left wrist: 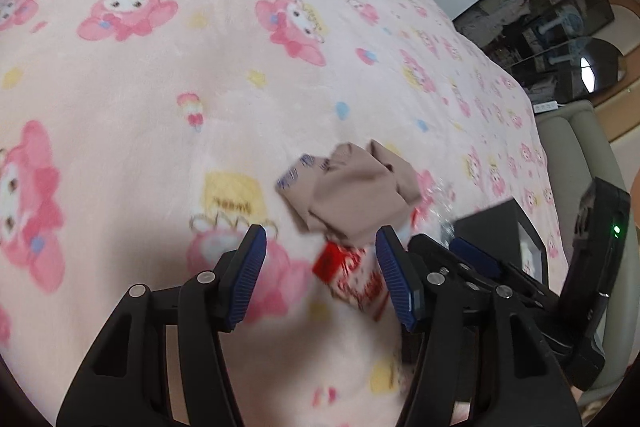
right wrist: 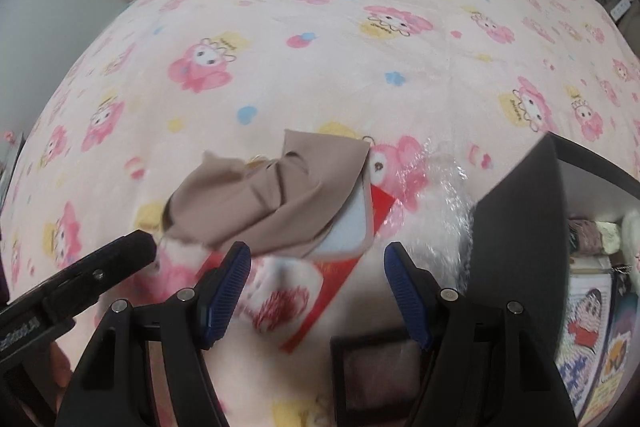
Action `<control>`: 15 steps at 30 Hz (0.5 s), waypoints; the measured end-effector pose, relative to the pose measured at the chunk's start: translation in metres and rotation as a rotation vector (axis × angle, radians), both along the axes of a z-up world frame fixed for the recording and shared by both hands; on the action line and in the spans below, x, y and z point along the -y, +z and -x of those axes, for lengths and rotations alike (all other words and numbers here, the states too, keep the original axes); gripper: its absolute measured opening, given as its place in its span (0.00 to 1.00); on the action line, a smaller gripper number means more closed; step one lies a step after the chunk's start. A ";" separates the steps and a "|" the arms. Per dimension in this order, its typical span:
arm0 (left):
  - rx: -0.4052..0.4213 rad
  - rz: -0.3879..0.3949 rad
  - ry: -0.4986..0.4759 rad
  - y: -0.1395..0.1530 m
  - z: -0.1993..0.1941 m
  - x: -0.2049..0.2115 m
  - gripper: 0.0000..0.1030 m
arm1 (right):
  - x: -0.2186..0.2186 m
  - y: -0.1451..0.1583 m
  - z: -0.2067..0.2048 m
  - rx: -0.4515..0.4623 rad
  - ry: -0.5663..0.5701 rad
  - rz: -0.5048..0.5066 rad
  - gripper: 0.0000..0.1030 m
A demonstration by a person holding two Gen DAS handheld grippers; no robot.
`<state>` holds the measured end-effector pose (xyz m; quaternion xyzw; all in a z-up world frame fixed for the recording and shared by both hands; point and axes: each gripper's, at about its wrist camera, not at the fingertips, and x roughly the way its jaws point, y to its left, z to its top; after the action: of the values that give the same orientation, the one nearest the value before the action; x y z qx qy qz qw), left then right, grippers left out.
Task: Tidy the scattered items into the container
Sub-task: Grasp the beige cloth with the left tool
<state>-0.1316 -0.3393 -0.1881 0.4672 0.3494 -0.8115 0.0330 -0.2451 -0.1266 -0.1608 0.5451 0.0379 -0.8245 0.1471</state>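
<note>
Here, beige cloth ahead, left tool gaping

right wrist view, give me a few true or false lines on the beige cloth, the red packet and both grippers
1. The beige cloth lies partly over the red packet. True.
2. The right gripper is shut on the cloth. False: its jaws stand open with nothing gripped.
3. The left gripper holds the red packet. False: it is open, above the packet.
4. A dark container stands to the right of the cloth. True.
5. The blanket is plain blue. False: it is pink with cartoon prints.
</note>
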 end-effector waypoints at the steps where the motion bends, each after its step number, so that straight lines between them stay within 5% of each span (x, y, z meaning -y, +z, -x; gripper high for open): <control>1: 0.000 -0.005 -0.003 -0.004 0.005 0.001 0.57 | 0.000 -0.001 0.003 -0.002 -0.008 -0.003 0.65; 10: 0.009 -0.014 -0.009 -0.029 0.037 -0.004 0.60 | 0.007 -0.023 0.022 0.030 -0.017 0.004 0.65; 11: 0.012 -0.011 -0.004 -0.031 0.039 -0.004 0.56 | 0.007 -0.027 0.023 0.043 -0.013 0.017 0.65; 15: -0.001 -0.027 0.001 -0.031 0.036 -0.002 0.16 | 0.010 -0.037 0.027 0.081 0.000 0.064 0.65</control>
<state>-0.1679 -0.3371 -0.2191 0.4669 0.3605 -0.8070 0.0267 -0.2722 -0.1362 -0.1974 0.5731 0.0056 -0.8026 0.1657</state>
